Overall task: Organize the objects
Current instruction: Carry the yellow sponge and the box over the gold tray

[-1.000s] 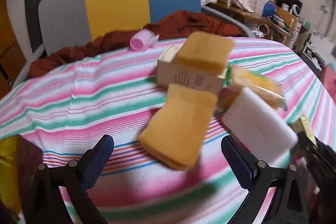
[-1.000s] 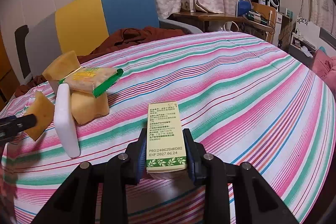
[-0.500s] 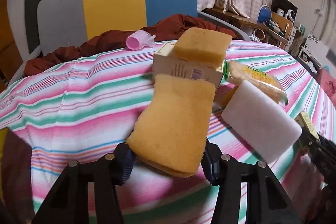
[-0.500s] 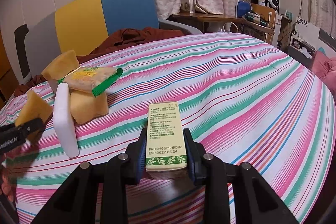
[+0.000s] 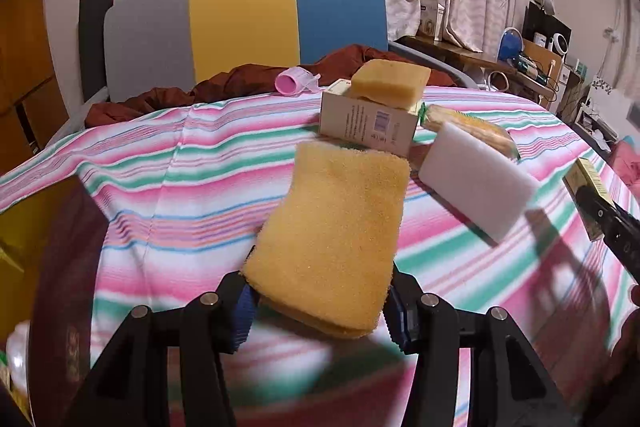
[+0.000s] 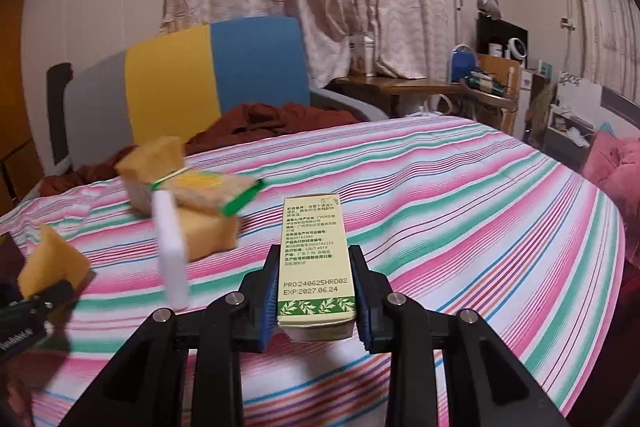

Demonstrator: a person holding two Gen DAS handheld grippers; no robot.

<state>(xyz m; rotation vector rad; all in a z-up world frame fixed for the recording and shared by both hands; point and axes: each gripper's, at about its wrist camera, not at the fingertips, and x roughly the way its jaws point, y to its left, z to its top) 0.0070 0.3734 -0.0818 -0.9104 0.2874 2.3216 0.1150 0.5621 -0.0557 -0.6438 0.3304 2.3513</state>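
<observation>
My left gripper [image 5: 320,311] is shut on a yellow sponge [image 5: 328,235], which tilts up over the striped tablecloth [image 5: 160,163]. Beyond it stands a cardboard box [image 5: 368,123] with a second sponge [image 5: 390,83] on top. A white foam block [image 5: 476,183] leans to the right, next to a wrapped sponge pack [image 5: 468,131]. My right gripper [image 6: 316,291] is shut on a cream box with a green leaf band [image 6: 316,267], held above the cloth. In the right wrist view the pile [image 6: 208,191] lies to the left, and the left gripper's sponge [image 6: 52,263] shows at the far left.
A chair with a grey, yellow and blue back [image 5: 240,23] stands behind the table, brown cloth [image 5: 240,83] draped on it. A pink roll [image 5: 294,83] lies at the table's far edge. A cluttered desk [image 6: 420,91] and pink cushion [image 6: 616,167] are at the right.
My left gripper went from wide open to shut on the yellow sponge and drew it away from the pile. My right gripper rose a little with the box.
</observation>
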